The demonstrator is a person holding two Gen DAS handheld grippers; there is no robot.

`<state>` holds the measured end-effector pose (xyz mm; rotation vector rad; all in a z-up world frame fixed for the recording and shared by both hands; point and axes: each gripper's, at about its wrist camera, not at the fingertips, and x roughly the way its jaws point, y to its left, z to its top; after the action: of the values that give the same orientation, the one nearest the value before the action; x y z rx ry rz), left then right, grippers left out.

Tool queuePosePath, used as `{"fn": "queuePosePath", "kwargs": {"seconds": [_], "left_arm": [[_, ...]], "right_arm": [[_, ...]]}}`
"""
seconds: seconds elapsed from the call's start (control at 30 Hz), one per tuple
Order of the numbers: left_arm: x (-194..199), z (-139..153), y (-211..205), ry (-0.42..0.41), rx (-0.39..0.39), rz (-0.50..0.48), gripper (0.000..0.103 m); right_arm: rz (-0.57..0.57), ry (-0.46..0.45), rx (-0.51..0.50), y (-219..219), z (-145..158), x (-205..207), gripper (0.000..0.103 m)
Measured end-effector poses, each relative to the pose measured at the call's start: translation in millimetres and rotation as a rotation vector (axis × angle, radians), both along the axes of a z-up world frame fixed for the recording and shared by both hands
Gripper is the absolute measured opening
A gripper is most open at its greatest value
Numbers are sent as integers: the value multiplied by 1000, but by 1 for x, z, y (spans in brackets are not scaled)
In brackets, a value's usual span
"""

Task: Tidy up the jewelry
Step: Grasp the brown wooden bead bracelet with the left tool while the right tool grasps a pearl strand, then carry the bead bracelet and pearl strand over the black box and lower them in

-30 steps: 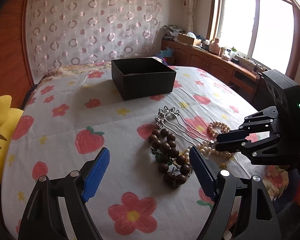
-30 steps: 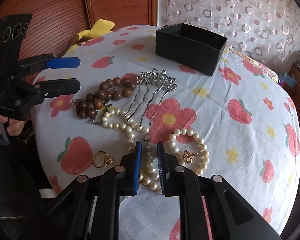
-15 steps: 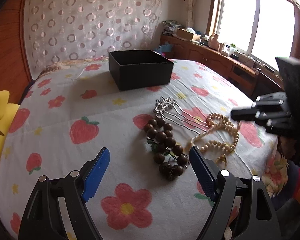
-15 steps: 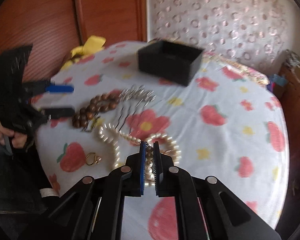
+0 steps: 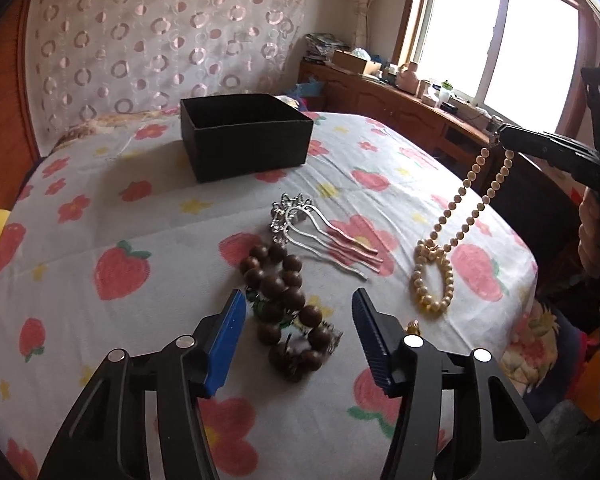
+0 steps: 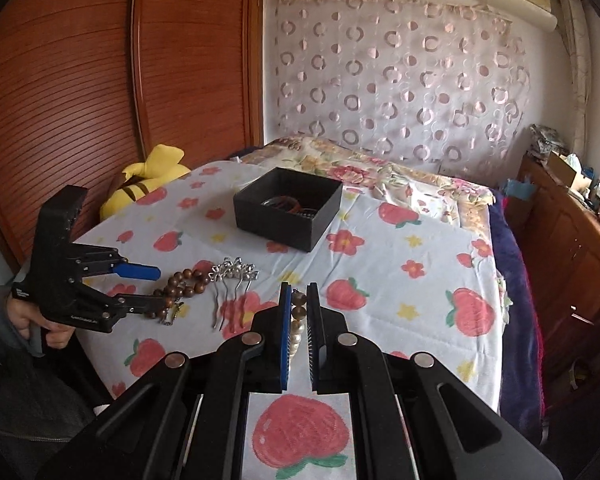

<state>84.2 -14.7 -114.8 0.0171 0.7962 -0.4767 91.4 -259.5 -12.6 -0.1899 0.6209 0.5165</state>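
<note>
Pearls hang in a long double strand from the right gripper, whose jaws are pinched shut on the pearl necklace; its lower loop is coiled on the bed near the edge, so the lift is only partly made. The left gripper sits low over the wooden bead bracelet, its jaws closing around the beads without yet pressing on them. Just beyond the bracelet lies the silver hair comb, and a small gold ring rests close to the left gripper's right-hand jaw. The black box stands further up the bed and already holds something reddish, though what exactly is hard to make out. To do this step well, the necklace likely needs raising straight up until the coil clears the sheet, then carrying slowly so the strand does not swing or catch the comb's prongs, and lowering into the box coil first before letting go. The left jaws would do best to close across a thick cluster of beads rather than one bead, which could roll out.
</note>
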Motion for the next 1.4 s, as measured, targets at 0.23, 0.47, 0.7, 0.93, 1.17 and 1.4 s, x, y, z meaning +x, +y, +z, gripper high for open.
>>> {"fn": "queuePosePath", "kwargs": {"seconds": [0.23,0.47,0.7,0.93,1.17,1.4], "left_arm": [[23,-9,-2,70,-32,16,47],[29,-2,-9,49,13,-19,12],[18,29,-10,-52,5,-27,12],[18,66,-2,-137,-32,-11,12],[24,90,4,-189,-53,10,12],[34,105,9,-223,-59,40,12]], "right_arm": [[1,5,5,-2,-1,0,8],[-5,26,13,-2,-7,1,8],[-4,25,17,-2,-9,0,9],[9,-27,28,4,10,-1,8],[38,-90,22,19,39,5,8],[49,-162,9,34,70,19,8]]}}
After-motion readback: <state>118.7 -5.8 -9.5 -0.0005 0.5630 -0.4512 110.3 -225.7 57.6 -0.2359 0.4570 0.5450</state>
